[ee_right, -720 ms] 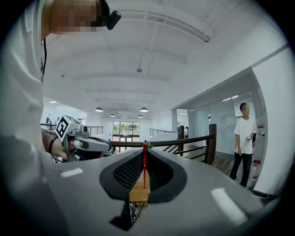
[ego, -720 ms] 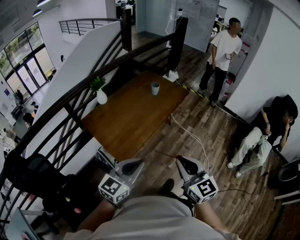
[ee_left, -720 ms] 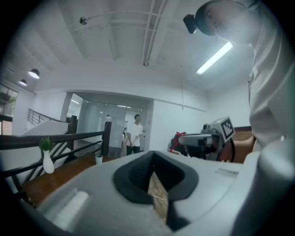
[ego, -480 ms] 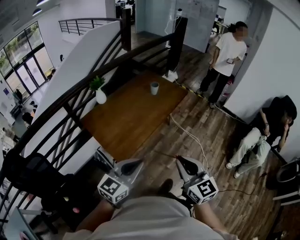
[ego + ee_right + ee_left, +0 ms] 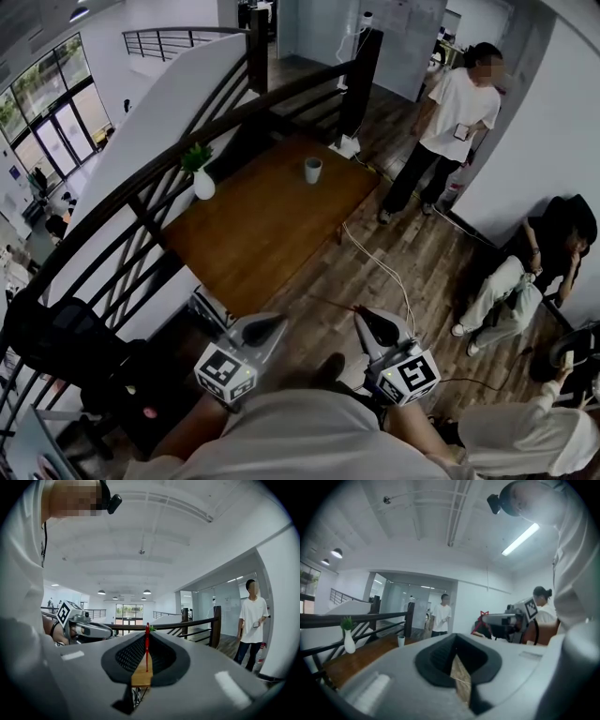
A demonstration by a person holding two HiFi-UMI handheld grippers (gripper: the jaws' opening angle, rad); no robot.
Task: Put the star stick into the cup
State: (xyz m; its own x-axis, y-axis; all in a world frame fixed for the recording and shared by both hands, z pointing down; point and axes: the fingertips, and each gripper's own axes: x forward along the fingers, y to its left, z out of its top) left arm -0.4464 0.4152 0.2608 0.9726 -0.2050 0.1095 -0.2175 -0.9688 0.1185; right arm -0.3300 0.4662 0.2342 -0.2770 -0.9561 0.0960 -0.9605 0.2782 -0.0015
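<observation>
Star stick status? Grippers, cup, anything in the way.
Right gripper shut on star stick. Left gripper shut, empty. Cup upright at table's far end, both grippers short of the table. Vase stands off to the left, not in line.

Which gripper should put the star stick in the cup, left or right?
Right. The right gripper is shut on the red star stick, while the left gripper holds nothing. The cup stands on the table ahead, far from both.

Dark plank floor [image 5: 427, 272]; wooden table [image 5: 253, 234] centre, black railing [image 5: 155, 178] left, white wall [image 5: 534, 122] right, windows [image 5: 37, 131] far left.
</observation>
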